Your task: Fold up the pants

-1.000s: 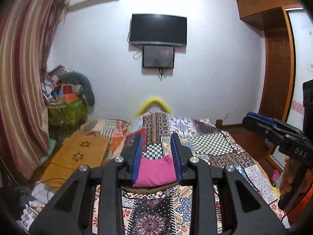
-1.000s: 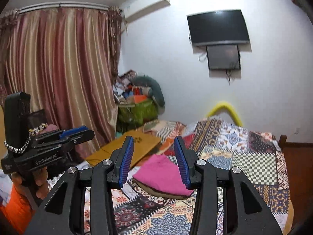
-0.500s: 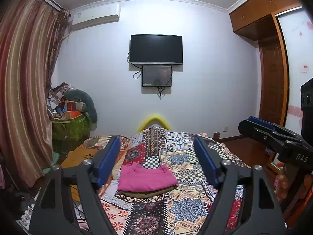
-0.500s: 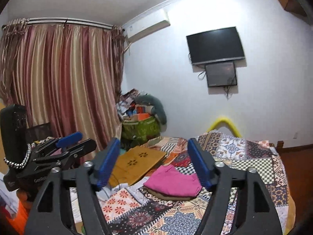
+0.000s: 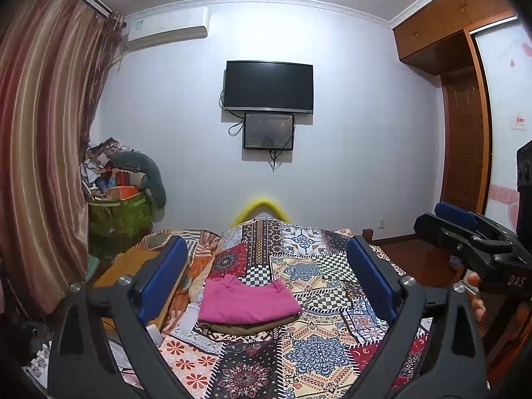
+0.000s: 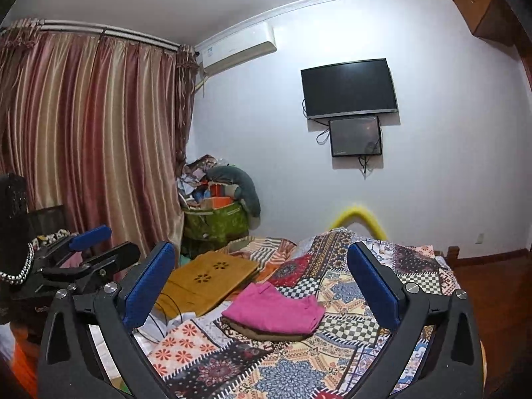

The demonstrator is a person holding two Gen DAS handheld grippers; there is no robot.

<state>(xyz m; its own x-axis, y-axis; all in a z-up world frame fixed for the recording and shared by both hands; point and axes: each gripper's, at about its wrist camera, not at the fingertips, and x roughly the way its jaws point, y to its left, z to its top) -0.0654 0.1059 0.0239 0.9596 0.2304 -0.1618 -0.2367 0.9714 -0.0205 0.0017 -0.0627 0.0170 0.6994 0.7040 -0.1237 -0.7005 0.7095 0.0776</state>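
Note:
Folded pink pants [image 5: 247, 303] lie on top of a folded brown garment [image 5: 246, 327] on the patchwork bedspread [image 5: 319, 342]. They also show in the right wrist view [image 6: 276, 309]. My left gripper [image 5: 266, 279] is open and empty, held well back from and above the pile. My right gripper [image 6: 262, 282] is open and empty too, also back from the pile. The right gripper shows at the right edge of the left wrist view [image 5: 465, 236], and the left gripper shows at the left edge of the right wrist view [image 6: 89, 249].
A yellow wooden lap desk [image 6: 206, 279] lies on the bed left of the pile. A green bag heaped with clutter [image 6: 216, 219] stands by the striped curtain [image 6: 83, 139]. A TV [image 5: 269, 86] hangs on the far wall. A wooden wardrobe [image 5: 465, 116] is at right.
Both grippers have opened wide and drawn back and upward from the pink pants. The pile lies still on the bed.

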